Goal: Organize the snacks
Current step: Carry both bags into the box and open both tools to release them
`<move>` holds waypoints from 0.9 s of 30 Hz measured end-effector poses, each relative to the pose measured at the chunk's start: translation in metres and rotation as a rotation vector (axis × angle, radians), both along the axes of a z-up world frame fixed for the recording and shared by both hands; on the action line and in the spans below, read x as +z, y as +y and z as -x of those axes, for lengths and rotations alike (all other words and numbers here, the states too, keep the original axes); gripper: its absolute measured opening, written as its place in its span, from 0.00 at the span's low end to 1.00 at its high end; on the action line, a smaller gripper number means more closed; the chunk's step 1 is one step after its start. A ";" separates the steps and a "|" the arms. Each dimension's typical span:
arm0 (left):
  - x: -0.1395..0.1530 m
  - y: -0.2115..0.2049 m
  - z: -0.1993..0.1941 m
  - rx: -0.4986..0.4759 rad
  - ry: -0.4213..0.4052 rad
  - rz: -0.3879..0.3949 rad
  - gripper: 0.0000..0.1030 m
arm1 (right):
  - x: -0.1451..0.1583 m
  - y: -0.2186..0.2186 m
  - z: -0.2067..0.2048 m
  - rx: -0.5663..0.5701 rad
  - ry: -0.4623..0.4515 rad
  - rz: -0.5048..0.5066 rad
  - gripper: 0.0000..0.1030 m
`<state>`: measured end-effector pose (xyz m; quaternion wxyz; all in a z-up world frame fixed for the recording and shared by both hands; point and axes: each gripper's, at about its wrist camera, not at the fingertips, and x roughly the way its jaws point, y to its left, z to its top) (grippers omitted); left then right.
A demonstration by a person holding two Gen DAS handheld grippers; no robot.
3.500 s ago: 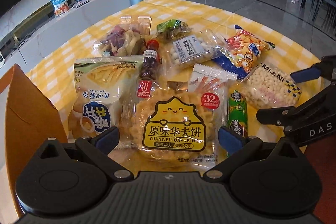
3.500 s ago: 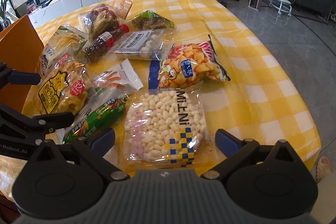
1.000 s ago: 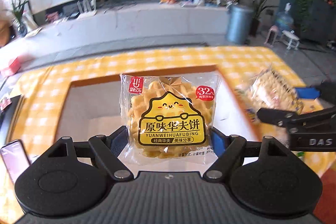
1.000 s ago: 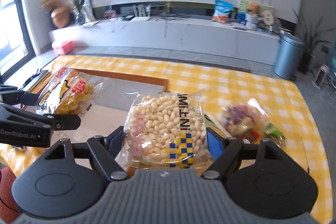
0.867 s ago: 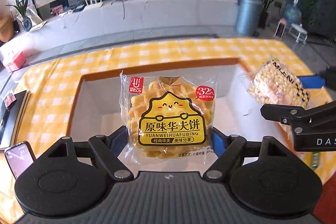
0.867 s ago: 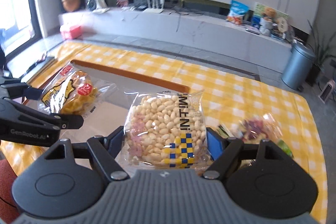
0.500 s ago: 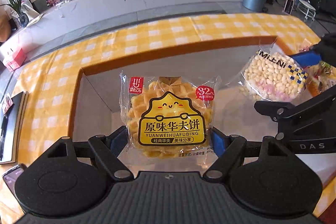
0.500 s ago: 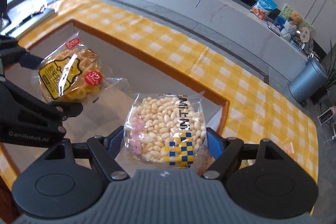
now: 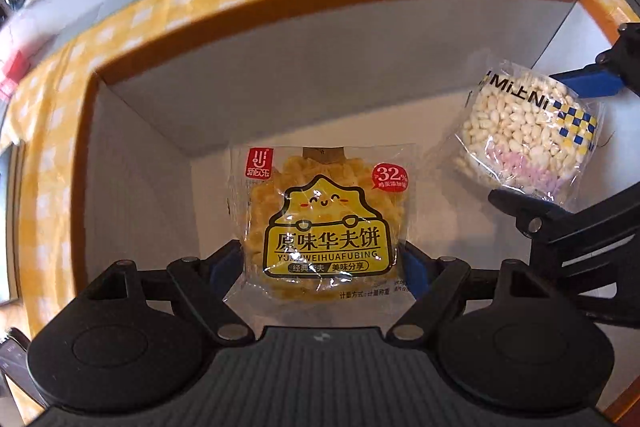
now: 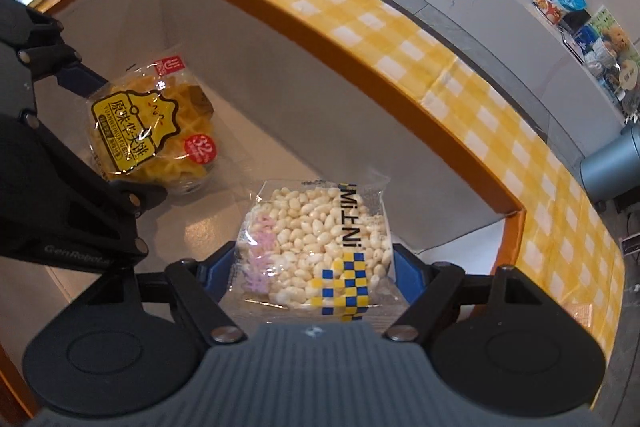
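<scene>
Over an orange-rimmed box [image 9: 280, 7], the left tongs [image 9: 322, 267] clamp a waffle packet [image 9: 320, 223] and the right tongs [image 10: 312, 267] a puffed-rice packet [image 10: 316, 239]. Both look light, crinkly, slippery and crushable, best held by their side edges.

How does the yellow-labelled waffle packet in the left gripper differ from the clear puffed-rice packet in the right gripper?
The yellow-labelled waffle packet shows golden waffle behind a large yellow label; the clear puffed-rice packet shows pale and pink grains with a blue-and-yellow checked corner. The left gripper holds the first, the right gripper the second. Both are clear wrappers clamped over the orange-rimmed white box.
</scene>
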<state>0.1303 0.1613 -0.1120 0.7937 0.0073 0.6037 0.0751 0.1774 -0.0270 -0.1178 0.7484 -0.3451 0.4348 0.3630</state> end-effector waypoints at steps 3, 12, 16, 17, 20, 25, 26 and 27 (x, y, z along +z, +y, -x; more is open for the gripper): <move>0.002 0.001 0.003 0.007 -0.009 -0.004 0.91 | -0.003 0.001 0.000 0.011 0.017 0.006 0.76; 0.015 -0.006 0.015 -0.007 -0.056 -0.021 1.00 | 0.002 0.000 -0.003 0.019 0.012 0.003 0.81; 0.026 -0.009 0.022 -0.009 -0.110 -0.014 1.00 | 0.011 -0.006 -0.001 0.029 -0.014 -0.007 0.82; 0.030 -0.010 0.024 -0.007 -0.123 -0.011 1.00 | 0.014 -0.007 -0.001 0.027 -0.016 -0.014 0.82; 0.038 -0.013 0.028 -0.007 -0.162 -0.009 1.00 | 0.022 -0.015 0.000 0.013 -0.023 -0.034 0.82; 0.058 -0.012 0.037 0.006 -0.250 -0.009 1.00 | 0.036 -0.030 0.005 -0.007 -0.039 -0.082 0.82; 0.061 -0.013 0.039 0.008 -0.263 -0.008 1.00 | 0.039 -0.034 0.006 -0.009 -0.043 -0.092 0.82; 0.064 -0.014 0.041 0.009 -0.279 -0.007 1.00 | 0.041 -0.037 0.009 -0.008 -0.049 -0.102 0.82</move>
